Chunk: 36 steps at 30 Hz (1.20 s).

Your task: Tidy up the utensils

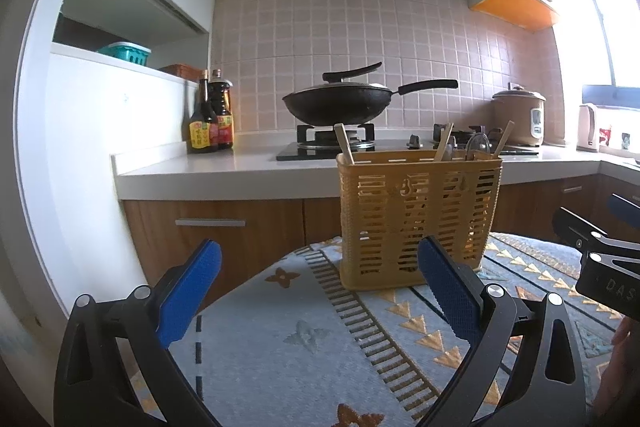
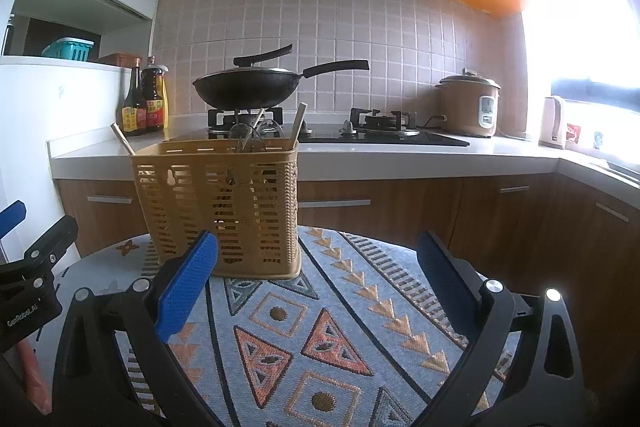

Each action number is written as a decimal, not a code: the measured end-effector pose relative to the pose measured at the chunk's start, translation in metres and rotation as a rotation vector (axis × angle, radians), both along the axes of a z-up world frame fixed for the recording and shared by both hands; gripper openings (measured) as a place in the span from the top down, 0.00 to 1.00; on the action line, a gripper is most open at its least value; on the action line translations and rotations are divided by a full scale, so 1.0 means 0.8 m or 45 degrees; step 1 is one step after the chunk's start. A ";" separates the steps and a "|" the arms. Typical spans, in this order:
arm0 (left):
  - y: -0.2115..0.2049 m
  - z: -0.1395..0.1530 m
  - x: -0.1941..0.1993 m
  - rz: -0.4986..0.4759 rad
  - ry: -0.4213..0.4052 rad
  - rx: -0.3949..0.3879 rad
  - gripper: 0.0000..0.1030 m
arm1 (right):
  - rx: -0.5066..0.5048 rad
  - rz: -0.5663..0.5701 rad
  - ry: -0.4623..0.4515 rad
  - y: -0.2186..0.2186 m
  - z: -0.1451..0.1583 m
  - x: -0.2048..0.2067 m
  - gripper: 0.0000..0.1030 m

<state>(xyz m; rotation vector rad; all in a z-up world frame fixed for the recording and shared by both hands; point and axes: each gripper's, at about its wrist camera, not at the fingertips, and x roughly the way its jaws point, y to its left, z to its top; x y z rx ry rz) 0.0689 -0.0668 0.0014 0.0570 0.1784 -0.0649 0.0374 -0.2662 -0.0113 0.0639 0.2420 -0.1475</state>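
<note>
A tan slotted utensil basket (image 1: 418, 219) stands upright on a round table with a patterned cloth (image 1: 304, 343). Wooden chopsticks (image 1: 344, 143) and a wire-handled utensil (image 1: 478, 145) stick out of its top. My left gripper (image 1: 320, 291) is open and empty, just in front of and left of the basket. In the right wrist view the same basket (image 2: 218, 207) stands ahead on the left, with chopsticks (image 2: 298, 125) in it. My right gripper (image 2: 318, 287) is open and empty, in front of and right of the basket. A red object (image 2: 32, 379) lies at the lower left edge.
Behind the table runs a white kitchen counter (image 1: 208, 167) with a gas hob, a black wok (image 1: 336, 103), sauce bottles (image 1: 210, 119), a rice cooker (image 1: 518, 115) and a kettle (image 2: 554, 123). Wooden cabinets stand below. The right gripper's body (image 1: 600, 255) shows at the right.
</note>
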 end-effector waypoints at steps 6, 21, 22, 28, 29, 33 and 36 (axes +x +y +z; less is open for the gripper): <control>0.000 0.000 0.001 -0.001 0.006 -0.001 0.07 | -0.006 0.002 -0.001 0.001 0.000 0.000 0.08; 0.001 -0.002 0.003 -0.008 0.015 -0.008 0.07 | -0.003 0.002 0.005 0.001 -0.002 0.002 0.08; 0.001 -0.002 0.002 -0.008 0.015 -0.008 0.07 | -0.002 0.002 0.006 0.001 -0.002 0.002 0.08; 0.002 -0.002 0.003 -0.009 0.021 -0.011 0.07 | 0.000 0.002 0.009 0.002 -0.002 0.002 0.08; 0.002 -0.003 0.003 -0.009 0.022 -0.012 0.07 | -0.001 0.002 0.008 0.002 -0.002 0.002 0.08; 0.003 -0.003 0.004 -0.010 0.025 -0.011 0.07 | -0.001 -0.005 0.007 0.001 -0.001 0.001 0.08; 0.003 -0.003 0.005 -0.007 0.029 -0.009 0.07 | 0.005 -0.006 0.010 -0.001 -0.001 0.001 0.08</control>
